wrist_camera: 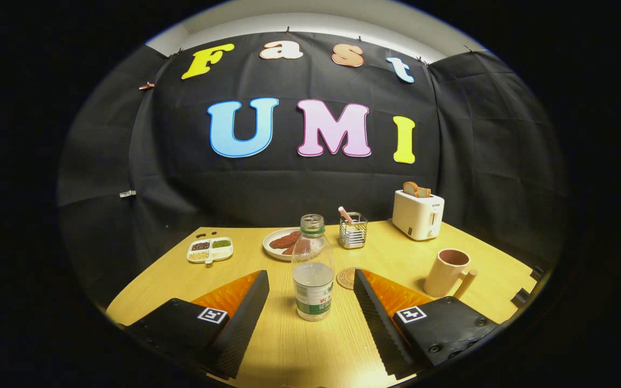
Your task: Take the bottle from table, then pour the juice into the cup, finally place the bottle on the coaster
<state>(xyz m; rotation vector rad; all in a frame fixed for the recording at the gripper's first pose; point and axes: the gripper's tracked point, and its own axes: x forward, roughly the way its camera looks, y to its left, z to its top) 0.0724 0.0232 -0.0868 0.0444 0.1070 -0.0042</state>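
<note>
A wooden worktop [450, 242] is sitting against black cloth. The tool [310, 293] is gaping open, its fingers flanking an uncapped bottle [313, 275] without touching; its green label is unreadable. A coaster [346, 278] is lying just behind; a cup [447, 272] is standing right.

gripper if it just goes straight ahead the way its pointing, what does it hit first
Most likely the bottle, standing upright on the table between the open gripper fingers, untouched. Behind it lie the coaster and plate.
</note>
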